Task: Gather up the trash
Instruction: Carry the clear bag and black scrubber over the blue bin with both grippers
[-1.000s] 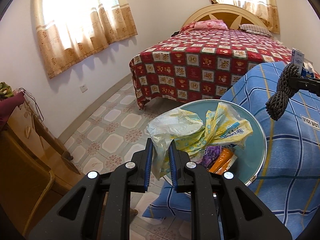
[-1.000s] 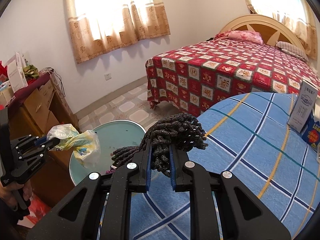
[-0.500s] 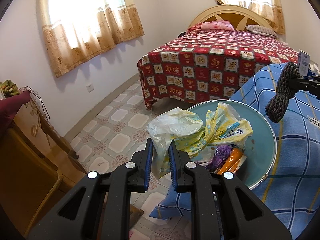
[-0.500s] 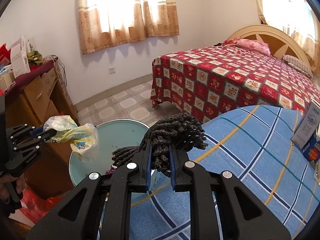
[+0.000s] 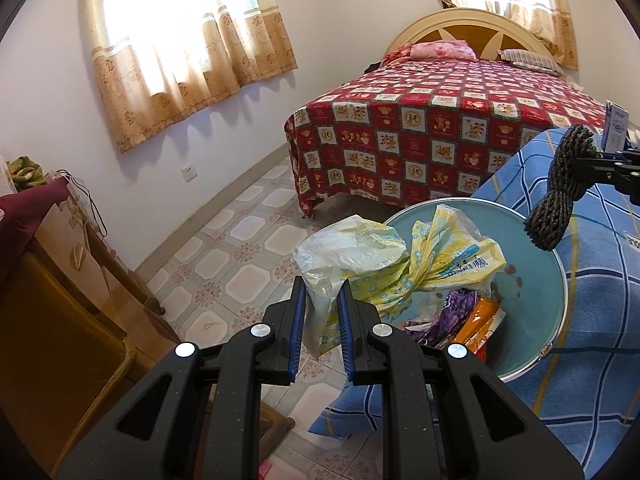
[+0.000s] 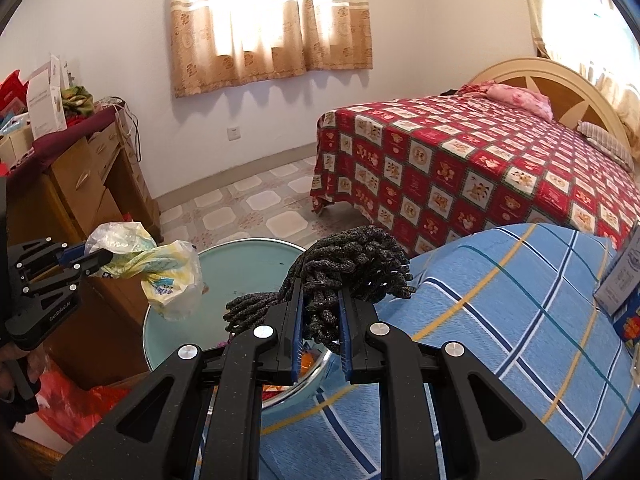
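Fingers of your left gripper pinch a crumpled yellow and clear plastic bag over the round teal basin. Your right gripper clamps a dark knotted bundle of cord at the basin's far rim. Purple and orange wrappers lie inside. The basin rests on a blue plaid cloth, with a white carton nearby. Beyond are a tiled floor, a red patchwork bed, a wooden dresser and curtained windows.
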